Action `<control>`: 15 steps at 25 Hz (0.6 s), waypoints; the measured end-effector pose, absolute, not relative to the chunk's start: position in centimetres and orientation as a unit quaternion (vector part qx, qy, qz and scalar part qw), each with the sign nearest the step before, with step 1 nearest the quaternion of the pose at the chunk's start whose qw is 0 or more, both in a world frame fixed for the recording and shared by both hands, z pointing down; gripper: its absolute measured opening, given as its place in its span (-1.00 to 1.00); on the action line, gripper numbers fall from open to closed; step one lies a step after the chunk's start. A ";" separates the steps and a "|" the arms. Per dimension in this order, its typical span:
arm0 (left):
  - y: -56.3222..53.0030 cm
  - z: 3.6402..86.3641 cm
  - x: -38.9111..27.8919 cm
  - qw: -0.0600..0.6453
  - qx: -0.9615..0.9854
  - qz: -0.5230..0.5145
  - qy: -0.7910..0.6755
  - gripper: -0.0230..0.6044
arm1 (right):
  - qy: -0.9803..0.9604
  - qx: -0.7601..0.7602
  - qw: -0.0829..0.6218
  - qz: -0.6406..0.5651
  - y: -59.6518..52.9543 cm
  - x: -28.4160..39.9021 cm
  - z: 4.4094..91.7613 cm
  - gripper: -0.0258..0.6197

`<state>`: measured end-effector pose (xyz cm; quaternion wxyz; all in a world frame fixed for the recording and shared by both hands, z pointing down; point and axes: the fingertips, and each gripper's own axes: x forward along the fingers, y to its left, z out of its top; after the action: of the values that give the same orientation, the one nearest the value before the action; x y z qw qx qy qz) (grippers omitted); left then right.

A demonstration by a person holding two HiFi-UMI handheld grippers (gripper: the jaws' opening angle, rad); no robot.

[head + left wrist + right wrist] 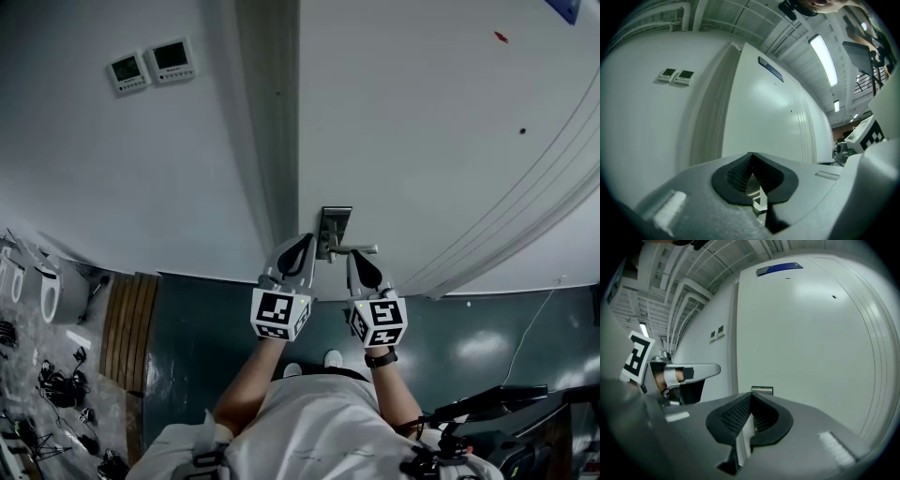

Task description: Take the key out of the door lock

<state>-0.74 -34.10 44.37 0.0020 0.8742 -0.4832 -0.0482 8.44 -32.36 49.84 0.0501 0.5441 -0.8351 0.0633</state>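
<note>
The white door (422, 141) carries a metal lock plate (335, 228) with a lever handle (359, 250). No key shows in any view. My left gripper (302, 246) points at the plate's left edge and my right gripper (359, 264) sits just under the handle. In the left gripper view the jaws (751, 157) are shut; a bit of shiny metal (760, 202) shows low between the pads, and I cannot tell what it is. In the right gripper view the jaws (751, 397) are shut, with the lock plate (762, 390) just beyond them and the left gripper's finger (689, 372) at the left.
Two wall thermostats (150, 64) hang left of the door frame (267, 141). A wooden panel (127, 328) and tangled cables (56, 384) lie on the floor at the left. A dark stand (497, 403) is at the lower right. A blue sign (779, 268) tops the door.
</note>
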 end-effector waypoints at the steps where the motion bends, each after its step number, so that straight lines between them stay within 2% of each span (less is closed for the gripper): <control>1: -34.7 44.2 -0.7 0.001 0.873 -0.049 -0.486 -0.93 | -0.838 0.540 0.052 0.064 -32.6 8.4 50.0 -0.94; 15: -41.7 47.4 0.2 0.007 0.849 0.000 -0.528 -0.93 | -0.857 0.494 0.086 0.118 -33.5 8.2 55.5 -0.93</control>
<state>0.20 -41.66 47.39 0.0072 0.8493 -0.5278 0.0002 8.19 -33.47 55.46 0.0863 0.4941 -0.8571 0.1177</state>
